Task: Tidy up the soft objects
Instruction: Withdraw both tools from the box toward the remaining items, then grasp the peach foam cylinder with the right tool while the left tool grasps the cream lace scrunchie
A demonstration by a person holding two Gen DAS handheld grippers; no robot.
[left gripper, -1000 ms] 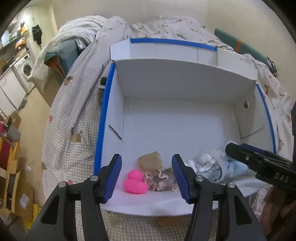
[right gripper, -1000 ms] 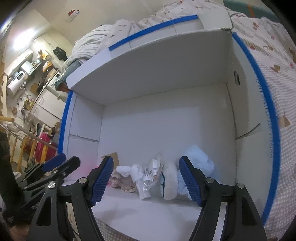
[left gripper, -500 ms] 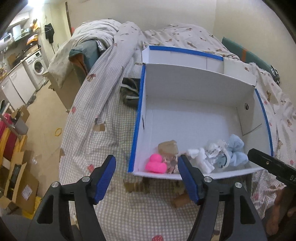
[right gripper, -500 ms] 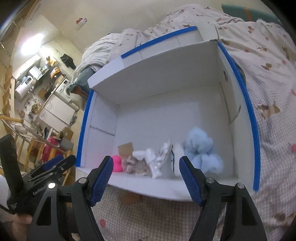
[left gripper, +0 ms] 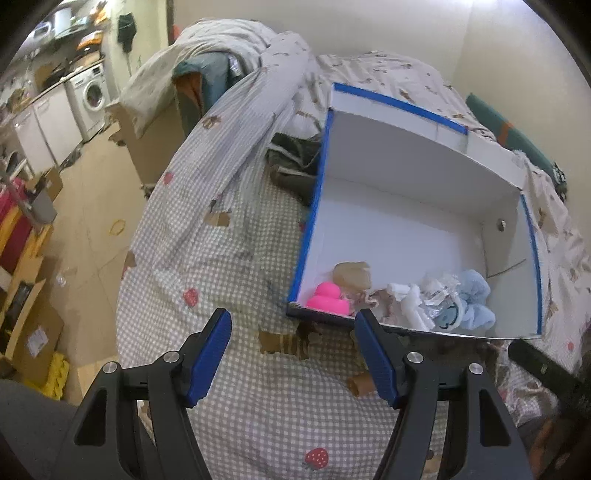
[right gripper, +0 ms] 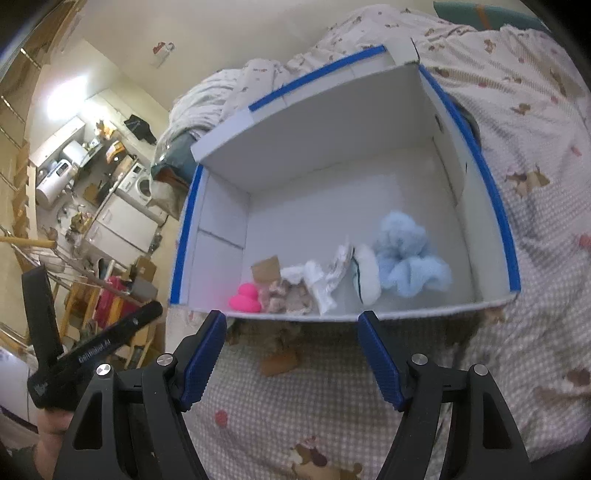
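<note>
Both grippers, left (left gripper: 293, 354) and right (right gripper: 291, 356), fingers spread and empty, face the soft-object row (right gripper: 332, 277) lying crosswise above them in frame, the right nearer

We look across a bed (left gripper: 258, 398) w/ a grey-and-white checked cover printed w/ bears and strawberries; a rumpled duvet (left gripper: 229, 48) is heaped at its far end. Plain cream walls (left gripper: 369, 26) meet in a corner behind it. To the left we see a beige tiled floor (left gripper: 99, 206), a front-loading washing machine (left gripper: 92, 92) beside white cabinets (left gripper: 48, 125), and cardboard boxes (left gripper: 33, 332) along the edge. From the right-wrist view, a bright ceiling light (right gripper: 66, 99) glares over a cluttered kitchen counter (right gripper: 88, 151); a small sticker (right gripper: 162, 50) sits high on the wall.
</note>
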